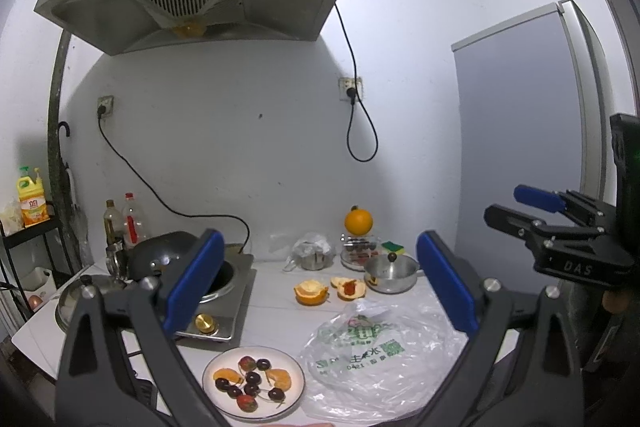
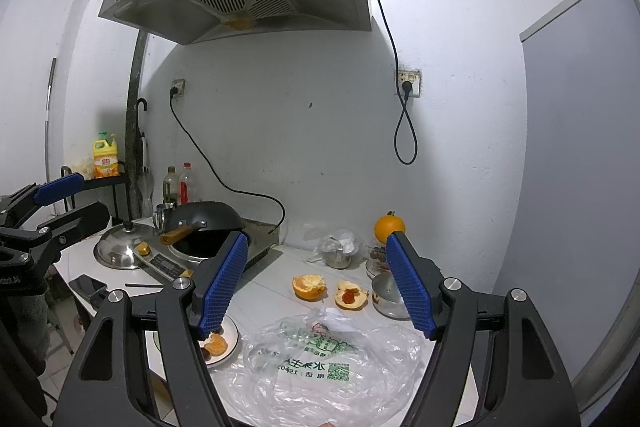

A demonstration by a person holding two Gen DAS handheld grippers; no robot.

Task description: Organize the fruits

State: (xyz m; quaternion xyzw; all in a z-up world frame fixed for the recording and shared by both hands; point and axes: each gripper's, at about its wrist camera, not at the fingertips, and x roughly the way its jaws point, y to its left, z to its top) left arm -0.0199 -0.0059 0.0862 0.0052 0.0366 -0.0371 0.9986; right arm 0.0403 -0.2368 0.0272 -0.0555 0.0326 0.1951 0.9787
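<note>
Left gripper [image 1: 320, 291] jaws wide and empty above plate [image 1: 212, 367] of cherries, strawberries and orange segments, right gripper [image 2: 320, 291] likewise wide, empty over plastic bag [image 2: 320, 367], peel halves [image 2: 309, 287] beyond, whole orange [image 2: 389, 225] near wall.

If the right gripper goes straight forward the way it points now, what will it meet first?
Probably nothing soon: the right gripper is open and points level above the counter, so it should pass over the plastic bag and the orange peels. The white wall behind looks first, though depth is unclear.
</note>
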